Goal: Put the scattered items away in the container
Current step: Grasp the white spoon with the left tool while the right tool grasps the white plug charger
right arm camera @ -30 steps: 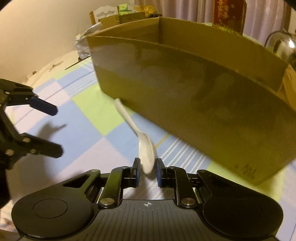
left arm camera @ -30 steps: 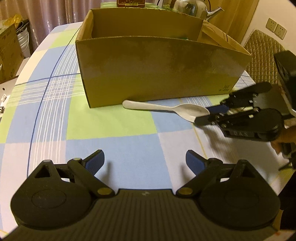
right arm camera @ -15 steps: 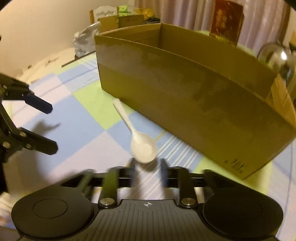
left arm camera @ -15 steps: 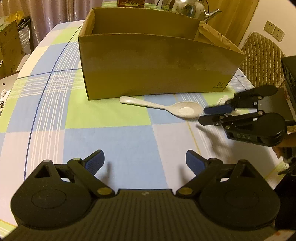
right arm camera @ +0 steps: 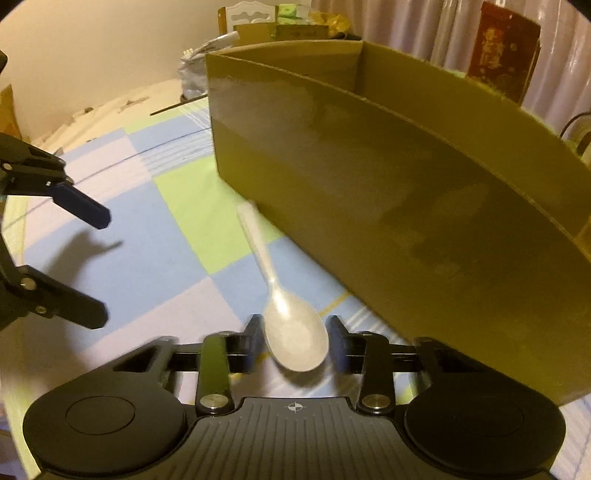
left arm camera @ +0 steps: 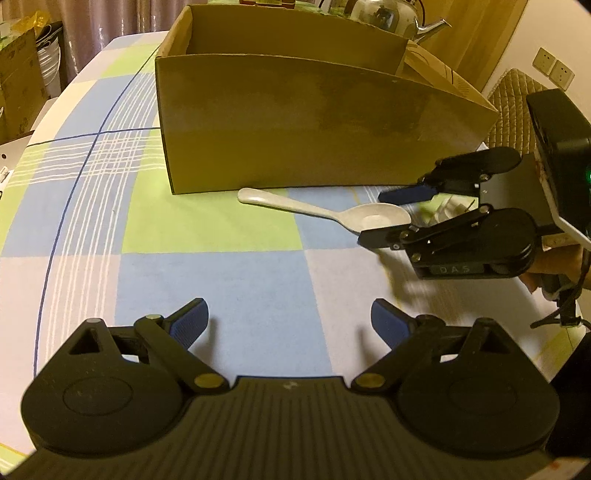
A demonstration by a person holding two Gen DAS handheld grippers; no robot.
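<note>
Right tool (right arm camera: 296, 334): jaws have just been closing, now a narrow gap with the bowl of the white plastic spoon (right arm camera: 295, 338) sitting between the fingertips. Small gaps show on both sides of the bowl, so the pads aren't pressing on it. In the left wrist view the same tool (left arm camera: 384, 214) sits at the right edge, one blue-padded finger above the bowl and one black finger in front of it; part of a hand (left arm camera: 550, 269) shows behind its body.

Spoon (left arm camera: 325, 212) lies flat on the surface (left arm camera: 221, 277), which is covered with a blue, green and white checked cloth. Bowl faces up and points toward the right tool. Handle runs away from it, its tip just beside the bottom edge of the open brown cardboard box (left arm camera: 295, 125); can't tell if it touches.

Box stands upright on the cloth, long front wall facing both cameras, inside not visible from here. From the right wrist view the box (right arm camera: 406, 192) fills the right half and the spoon handle angles up-left along its base.

Left tool (left arm camera: 290, 317): jaws spread wide, nothing between the blue pads, over bare cloth well in front of the spoon. Also seen in the right wrist view at the left edge (right arm camera: 94, 269), spread the same way.

Steel kettle (left arm camera: 391, 16) behind the box, quilted chair back (left arm camera: 517, 99) at far right
</note>
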